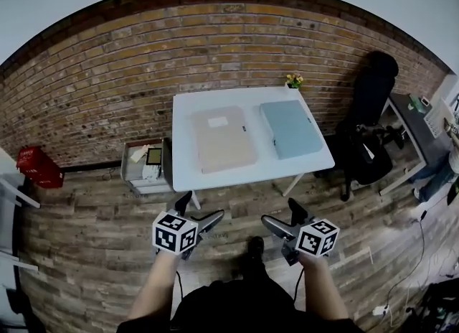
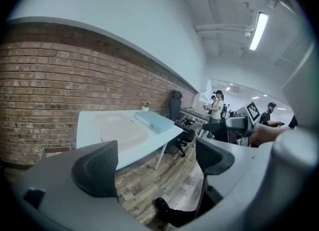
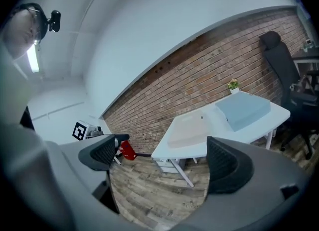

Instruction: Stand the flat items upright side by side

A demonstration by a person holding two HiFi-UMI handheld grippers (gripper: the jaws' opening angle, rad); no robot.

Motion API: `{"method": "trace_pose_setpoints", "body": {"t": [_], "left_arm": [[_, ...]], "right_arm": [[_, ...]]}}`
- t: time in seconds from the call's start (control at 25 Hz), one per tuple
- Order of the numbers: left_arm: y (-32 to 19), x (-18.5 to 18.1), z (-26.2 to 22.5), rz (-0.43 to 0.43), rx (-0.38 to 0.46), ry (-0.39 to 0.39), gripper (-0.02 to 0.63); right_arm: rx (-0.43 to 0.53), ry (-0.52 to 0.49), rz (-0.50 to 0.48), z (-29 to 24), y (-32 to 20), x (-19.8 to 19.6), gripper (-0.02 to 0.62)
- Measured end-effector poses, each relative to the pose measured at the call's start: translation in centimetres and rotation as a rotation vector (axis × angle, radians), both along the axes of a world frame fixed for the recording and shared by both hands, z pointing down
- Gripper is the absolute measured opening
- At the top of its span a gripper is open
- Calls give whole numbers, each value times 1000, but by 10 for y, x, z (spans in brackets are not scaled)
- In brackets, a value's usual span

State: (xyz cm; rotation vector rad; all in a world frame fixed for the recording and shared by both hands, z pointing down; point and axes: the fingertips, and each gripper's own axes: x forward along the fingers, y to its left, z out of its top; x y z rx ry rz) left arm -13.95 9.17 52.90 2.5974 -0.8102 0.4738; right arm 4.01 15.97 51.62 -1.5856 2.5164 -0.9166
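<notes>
Two flat cases lie side by side on a white table [image 1: 188,174]: a beige one [image 1: 222,138] on the left and a light blue one [image 1: 290,128] on the right. The same beige case [image 3: 192,128] and blue case [image 3: 243,110] show in the right gripper view. My left gripper [image 1: 199,212] and right gripper [image 1: 284,216] hover over the wooden floor well short of the table. Both are open with nothing between their jaws. In the left gripper view the blue case [image 2: 155,121] lies beyond the open left gripper [image 2: 157,163].
A low open drawer unit [image 1: 145,163] with papers stands left of the table. A black office chair [image 1: 369,120] and a desk [image 1: 419,134] are to the right. A red crate [image 1: 39,166] sits at far left. A small potted plant [image 1: 293,80] stands on the table's back corner. A brick wall runs behind.
</notes>
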Motion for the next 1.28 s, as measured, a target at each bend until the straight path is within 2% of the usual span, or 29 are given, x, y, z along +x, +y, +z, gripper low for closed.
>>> {"method": "trace_pose_setpoints", "body": {"t": [0.28,0.48,0.6,0.72,0.84,1.08,1.28], "left_arm": [[-92,63,-36,-78,33,-4,511],[-132,92,-34,-118,37,-37,511],[-151,90,-28,-133,31,-64,510],[-179,76,-24,-202,13,-38,509],[-202,64,-18,-247,-13,-14,511],[-246,31,-14,-274,-24,-1,509],[-271,13,-5,-234,-38,-8,509]], "right_arm": [[64,-32,-78,-26,-111,74,581],[27,-51,-148,-13,-161,99,580],[2,-58,-203,-5,-181,91,578],[-19,-28,-269,2,-204,78,578],[-31,-15,-287,-1,-232,69,578],[-41,9,-308,-8,-288,34,574],[-46,13,-278,-13,-331,5,571]]}}
